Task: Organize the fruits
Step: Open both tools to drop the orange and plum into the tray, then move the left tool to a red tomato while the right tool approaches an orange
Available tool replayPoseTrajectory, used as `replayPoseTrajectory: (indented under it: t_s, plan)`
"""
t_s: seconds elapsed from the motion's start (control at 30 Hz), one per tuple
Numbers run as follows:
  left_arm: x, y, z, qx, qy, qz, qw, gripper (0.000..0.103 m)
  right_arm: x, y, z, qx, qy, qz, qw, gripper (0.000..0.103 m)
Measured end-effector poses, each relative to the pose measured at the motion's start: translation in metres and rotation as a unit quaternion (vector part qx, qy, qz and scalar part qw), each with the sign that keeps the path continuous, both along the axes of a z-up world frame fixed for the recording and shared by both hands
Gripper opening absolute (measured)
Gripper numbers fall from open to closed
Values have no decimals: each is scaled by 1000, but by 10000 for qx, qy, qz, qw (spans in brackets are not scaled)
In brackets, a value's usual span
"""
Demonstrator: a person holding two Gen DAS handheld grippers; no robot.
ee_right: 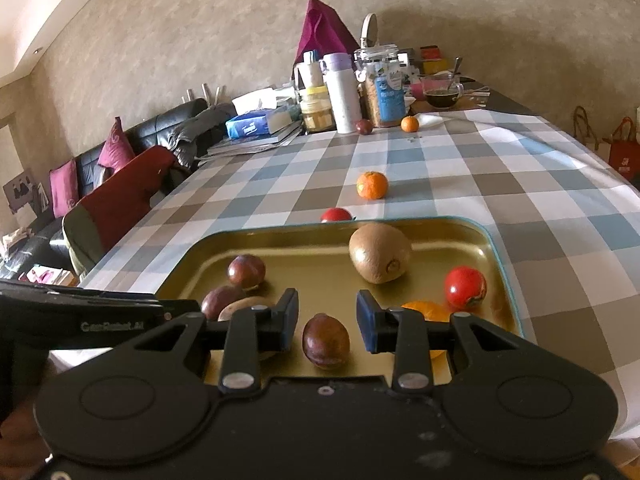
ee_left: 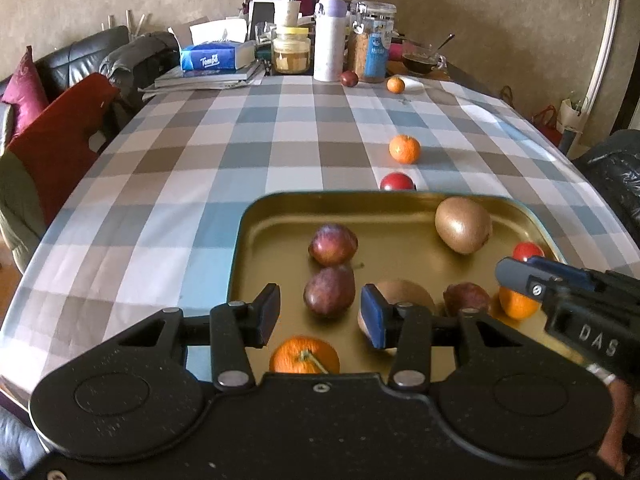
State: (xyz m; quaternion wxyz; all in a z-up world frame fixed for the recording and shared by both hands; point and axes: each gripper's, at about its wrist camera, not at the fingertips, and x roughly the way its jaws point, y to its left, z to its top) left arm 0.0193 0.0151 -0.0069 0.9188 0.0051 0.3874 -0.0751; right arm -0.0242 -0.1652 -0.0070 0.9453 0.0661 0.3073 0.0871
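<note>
A gold tray (ee_left: 244, 240) on the checked tablecloth holds several fruits: plums (ee_left: 333, 245), two kiwis (ee_left: 463, 224), oranges (ee_left: 304, 356) and a red tomato (ee_left: 528, 251). My left gripper (ee_left: 320, 316) is open low over the tray, and a plum (ee_left: 329, 291) lies just past its fingertips. My right gripper (ee_right: 327, 320) is open above another plum (ee_right: 325, 340) that rests on the tray between its fingers, untouched. In the left wrist view the right gripper (ee_left: 516, 276) reaches in from the right. Outside the tray lie an orange (ee_left: 405, 149), a tomato (ee_left: 397, 182), a far plum (ee_left: 349, 78) and a far orange (ee_left: 395, 85).
The table's far end is crowded: a tissue pack (ee_left: 212, 56), jars (ee_left: 291, 50), a white flask (ee_left: 329, 46) and a glass bowl with a spoon (ee_left: 420, 60). A red chair back (ee_left: 60, 140) and a black sofa stand to the left. Bags (ee_right: 622, 148) sit by the right wall.
</note>
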Motion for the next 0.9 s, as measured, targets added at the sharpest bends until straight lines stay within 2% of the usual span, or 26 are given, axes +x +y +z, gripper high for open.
replayPoseTrajectory:
  t_s: [0.23, 0.43, 0.7, 0.9]
  plan:
    - [29, -6, 11, 18, -104, -13, 9999, 53, 36, -20, 10, 29, -104, -446, 9989, 35]
    - [61, -21, 18, 59, -104, -111, 9999, 55, 88, -36, 21, 102, -68, -774, 9969, 35]
    - [95, -43, 19, 128, -100, -183, 9997, 55, 161, -42, 18, 18, -63, -1143, 9934, 35]
    - [126, -59, 14, -49, 40, -314, 9995, 55, 208, -52, 9, 473, 228, -1643, 9850, 35]
